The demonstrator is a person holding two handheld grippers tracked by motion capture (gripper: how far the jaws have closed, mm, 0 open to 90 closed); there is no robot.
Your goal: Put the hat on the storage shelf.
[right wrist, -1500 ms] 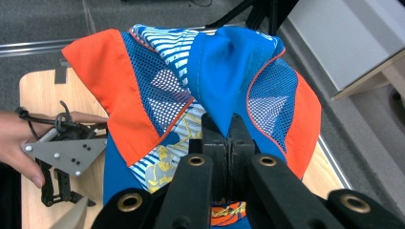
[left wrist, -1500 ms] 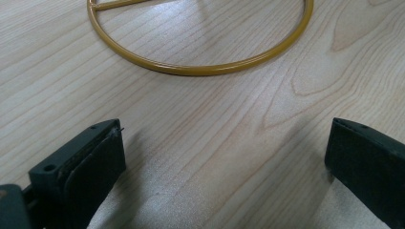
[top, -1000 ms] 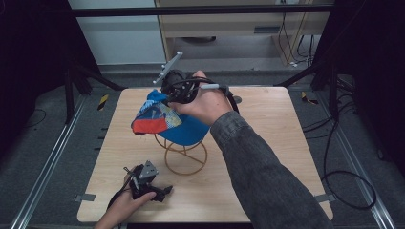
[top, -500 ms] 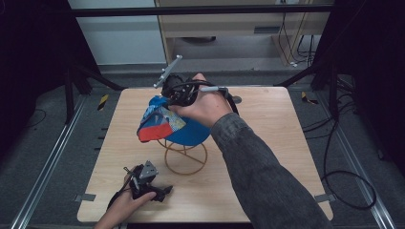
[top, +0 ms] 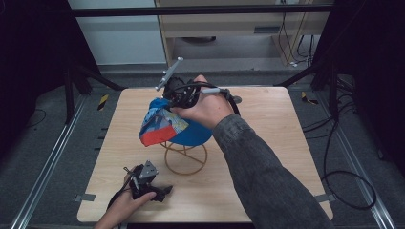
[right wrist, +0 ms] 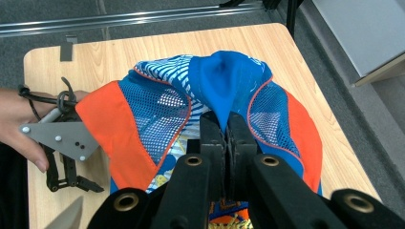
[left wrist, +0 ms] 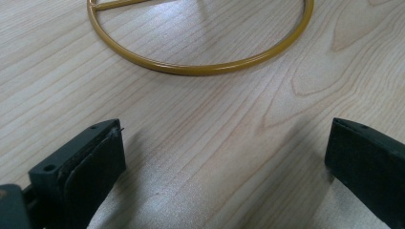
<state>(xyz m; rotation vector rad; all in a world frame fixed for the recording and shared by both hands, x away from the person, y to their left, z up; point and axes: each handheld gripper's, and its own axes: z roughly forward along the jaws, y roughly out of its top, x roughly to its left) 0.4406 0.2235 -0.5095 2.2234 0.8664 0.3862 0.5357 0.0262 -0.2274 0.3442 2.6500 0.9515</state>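
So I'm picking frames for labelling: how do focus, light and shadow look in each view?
High view: soft, table lit, surroundings dark. Left gripper view: wood grain and yellow ring sharp, near jaws blurred, soft shadows under them. Right gripper view: evenly lit, cap mesh crisp, right claw slightly soft.

blue-and-orange cap [top: 169,125] sits atop the gold wire stand [top: 186,160].

One cap [top: 176,125], one wire stand [top: 186,158], two grippers.
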